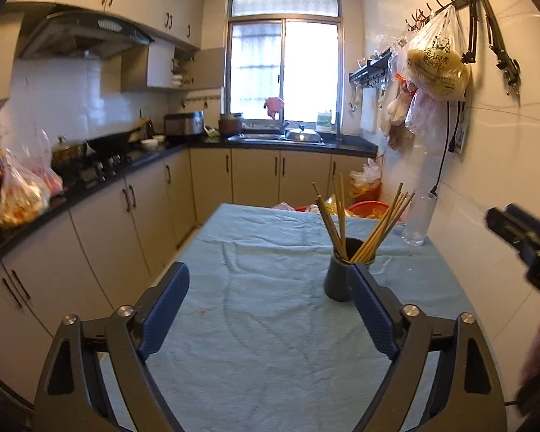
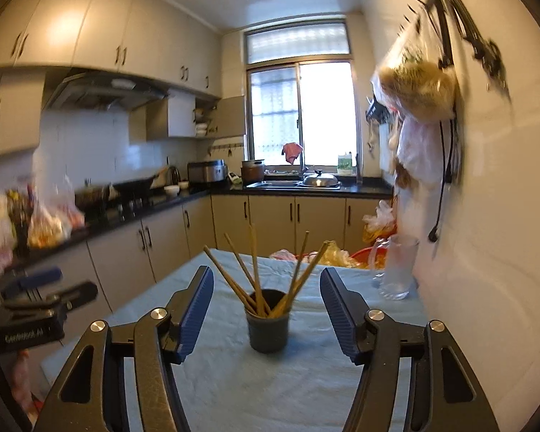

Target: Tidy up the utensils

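A: Tongs, both sets: left tongs spread wide, nothing between the pads; right tongs spread too, also empty. Neither touches anything.

B: Task item?

A: Chopsticks, a bundle standing in a dark cup on the bench, which has a pale blue cloth over it. Cup = landmark. Glass jug sits right of cup & further back, by the wall; no stray utensils seen on the cloth near the cup.

B: Key relation?

A: Right wrist view: cup lies dead ahead of the right tongs, centred in the gap, just beyond the tips. Left wrist view: cup is off to the right, partly behind the right-hand finger. So right tongs look better aligned; probably nearer too.

B: Long axis?

A: Sticks run near-upright, fanned out of the cup: some lean left, some right. Judgement: bundle looks already stowed, so task seems nearly done; any further grip would need to come at the sticks above the rim.
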The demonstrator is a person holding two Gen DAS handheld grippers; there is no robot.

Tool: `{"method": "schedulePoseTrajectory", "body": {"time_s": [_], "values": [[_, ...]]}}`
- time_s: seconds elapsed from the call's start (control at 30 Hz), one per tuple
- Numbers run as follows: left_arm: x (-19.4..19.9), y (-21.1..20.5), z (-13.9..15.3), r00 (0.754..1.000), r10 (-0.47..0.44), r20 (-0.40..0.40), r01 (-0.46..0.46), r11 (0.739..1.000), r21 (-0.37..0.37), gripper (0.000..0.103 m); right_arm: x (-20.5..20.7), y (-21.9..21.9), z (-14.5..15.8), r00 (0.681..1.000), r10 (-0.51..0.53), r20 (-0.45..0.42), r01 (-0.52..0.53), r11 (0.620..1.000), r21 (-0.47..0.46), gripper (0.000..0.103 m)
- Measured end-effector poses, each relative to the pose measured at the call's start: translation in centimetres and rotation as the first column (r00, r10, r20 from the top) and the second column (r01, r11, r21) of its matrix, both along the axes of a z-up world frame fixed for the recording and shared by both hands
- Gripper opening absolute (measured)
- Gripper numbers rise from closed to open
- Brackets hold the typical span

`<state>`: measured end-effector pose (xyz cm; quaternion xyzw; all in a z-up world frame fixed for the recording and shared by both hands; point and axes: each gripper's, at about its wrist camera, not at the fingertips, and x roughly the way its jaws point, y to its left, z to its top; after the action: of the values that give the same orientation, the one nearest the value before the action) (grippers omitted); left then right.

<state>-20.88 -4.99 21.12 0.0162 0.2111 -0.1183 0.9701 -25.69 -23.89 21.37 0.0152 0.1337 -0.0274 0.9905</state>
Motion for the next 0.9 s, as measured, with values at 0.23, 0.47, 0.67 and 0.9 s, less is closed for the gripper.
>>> {"method": "schedulePoseTrajectory", "body": {"time_s": [0.23, 0.47, 0.67, 0.9], "values": [[-1.9, 1.0, 0.4, 0.994, 0.071, 0.08, -0.073, 0.997, 0.017, 0.102, -4.3, -1.3, 3.0, 0.998, -0.06, -0.015, 0.056, 0.983, -0.176, 0.075], [-2.6, 1.7, 0.0, 0.99, 0.112, 0.085, -0.114, 0.993, 0.027, 0.103, -6.1, -2.1, 3.4, 0.983, -0.168, -0.07, 0.125, 0.904, -0.408, 0.081], [-2.3, 0.9, -1.1, 0.992, 0.111, 0.068, -0.116, 0.989, 0.087, 0.103, -5.1, -0.7, -1.3, 0.979, -0.114, -0.17, 0.049, 0.937, -0.346, 0.081], [-2.1, 0.7, -2.5, 0.994, 0.102, 0.033, -0.104, 0.992, 0.069, 0.103, -2.5, 1.7, -6.2, 0.96, -0.041, -0.278, -0.027, 0.971, -0.237, 0.081]]}}
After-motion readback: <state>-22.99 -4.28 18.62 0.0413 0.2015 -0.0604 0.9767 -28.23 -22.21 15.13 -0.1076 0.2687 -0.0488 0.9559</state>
